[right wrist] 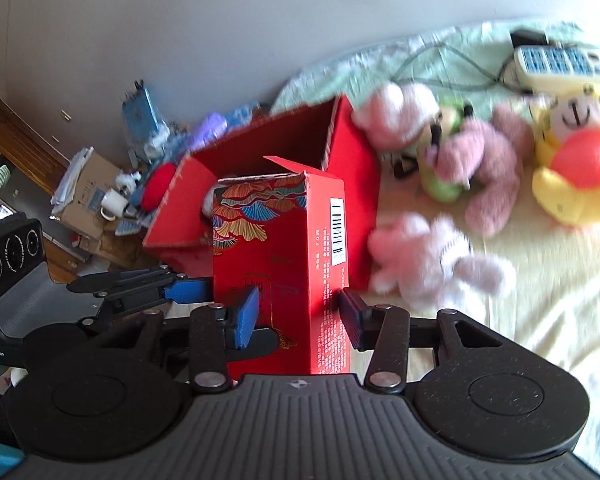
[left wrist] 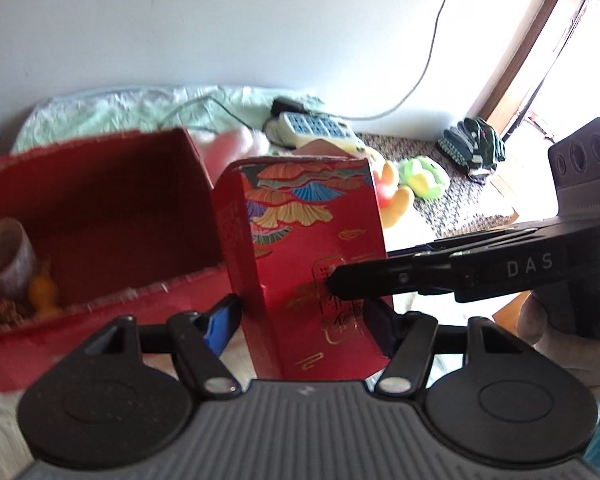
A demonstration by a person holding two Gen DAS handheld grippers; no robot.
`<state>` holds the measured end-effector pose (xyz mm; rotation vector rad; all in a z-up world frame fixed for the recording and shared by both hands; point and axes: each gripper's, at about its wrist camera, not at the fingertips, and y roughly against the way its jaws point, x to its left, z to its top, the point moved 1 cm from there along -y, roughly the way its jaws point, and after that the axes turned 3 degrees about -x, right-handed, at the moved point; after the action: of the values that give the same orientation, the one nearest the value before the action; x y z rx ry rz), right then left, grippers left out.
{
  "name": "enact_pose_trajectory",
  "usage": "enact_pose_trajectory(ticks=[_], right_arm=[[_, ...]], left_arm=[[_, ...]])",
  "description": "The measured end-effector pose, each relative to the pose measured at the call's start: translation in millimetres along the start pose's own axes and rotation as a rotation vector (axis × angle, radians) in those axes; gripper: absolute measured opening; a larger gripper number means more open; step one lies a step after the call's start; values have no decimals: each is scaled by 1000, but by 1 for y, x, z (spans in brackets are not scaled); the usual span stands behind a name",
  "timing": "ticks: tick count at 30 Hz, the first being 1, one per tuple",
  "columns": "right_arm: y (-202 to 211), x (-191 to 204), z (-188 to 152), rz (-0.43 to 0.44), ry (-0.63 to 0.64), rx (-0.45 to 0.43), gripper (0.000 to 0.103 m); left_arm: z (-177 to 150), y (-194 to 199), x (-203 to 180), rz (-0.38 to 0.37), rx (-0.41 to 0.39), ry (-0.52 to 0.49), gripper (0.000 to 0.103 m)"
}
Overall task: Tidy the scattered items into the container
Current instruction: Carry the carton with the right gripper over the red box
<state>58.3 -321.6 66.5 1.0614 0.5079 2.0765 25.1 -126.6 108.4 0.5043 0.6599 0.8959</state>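
Observation:
A tall red carton (left wrist: 316, 264) with colourful fan patterns stands upright between both grippers, its top flap open; it also shows in the right wrist view (right wrist: 284, 264). My left gripper (left wrist: 300, 320) has its jaws closed on the carton's lower sides. My right gripper (right wrist: 300, 312) also grips it, pads against both faces, and its fingers (left wrist: 400, 280) cross the carton in the left wrist view. The open red container box (left wrist: 100, 216) sits just left of and behind the carton (right wrist: 340, 148), holding a tape roll (left wrist: 6, 256) and small items.
Plush toys lie on the bed: pink ones (right wrist: 432, 264), a pink-and-green one (right wrist: 460, 152), a yellow duck (right wrist: 572, 164), a green one (left wrist: 424, 178). A power strip (left wrist: 320, 128) and gloves (left wrist: 472, 148) lie farther back. Floor clutter (right wrist: 100, 196) is beyond the bed.

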Motion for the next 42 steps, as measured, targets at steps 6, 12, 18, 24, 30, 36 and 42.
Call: enact_pose_trajectory(ticks=[6,12,18,24,30,36,42], right_arm=[[-11,22,34,12,67,-67,47],[-55,43,70,7,105,-46,47],[-119,57,89,-33,141,64,47],[-173,57,93,-91,130,201,47],[-202,62,88,-159,158,305,47],[-222,61,85,-228,161,367,45],[-234,56,82,-287,155,407,44]], left_arm=[[31,11,27,51,-48,-45,66],[57,4,77,80,-20,-18,66],[55,-22,130,82,79,57,66],[42,-51,162,63,180,125,66],[35,-74,179,36,293,138,66],[30,-96,185,29,404,142,66],[27,-111,188,16,490,164,66]])
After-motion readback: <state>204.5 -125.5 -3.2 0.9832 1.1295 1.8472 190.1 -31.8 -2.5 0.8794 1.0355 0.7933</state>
